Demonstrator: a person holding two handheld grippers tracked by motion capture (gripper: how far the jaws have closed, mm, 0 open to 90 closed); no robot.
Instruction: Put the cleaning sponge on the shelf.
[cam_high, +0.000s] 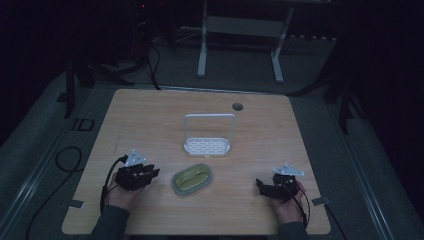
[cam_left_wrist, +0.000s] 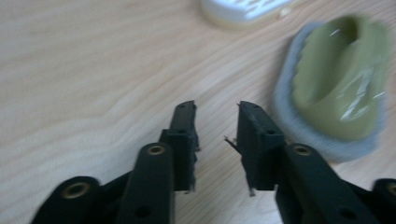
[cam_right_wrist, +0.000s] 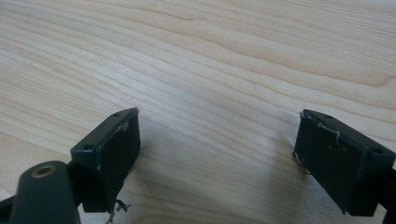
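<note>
An olive-green oval dish with a grey rim (cam_high: 192, 179) lies near the table's front middle. Behind it stands a white slotted tray with a tall wire handle (cam_high: 207, 145). My left gripper (cam_high: 151, 172) rests on the wood just left of the green dish, its jaws pointing toward it. In the left gripper view the jaws (cam_left_wrist: 215, 109) stand partly apart with nothing between them; the green dish (cam_left_wrist: 336, 88) is to their right and the white tray (cam_left_wrist: 245, 9) at the top edge. My right gripper (cam_high: 260, 184) sits at the front right, jaws (cam_right_wrist: 218, 116) wide apart over bare wood.
The wooden table (cam_high: 150, 120) has a round hole (cam_high: 237, 106) near its back edge. A white metal stand (cam_high: 240, 40) is on the floor behind the table. A black cable (cam_high: 65, 160) loops on the floor at the left. The room is dark.
</note>
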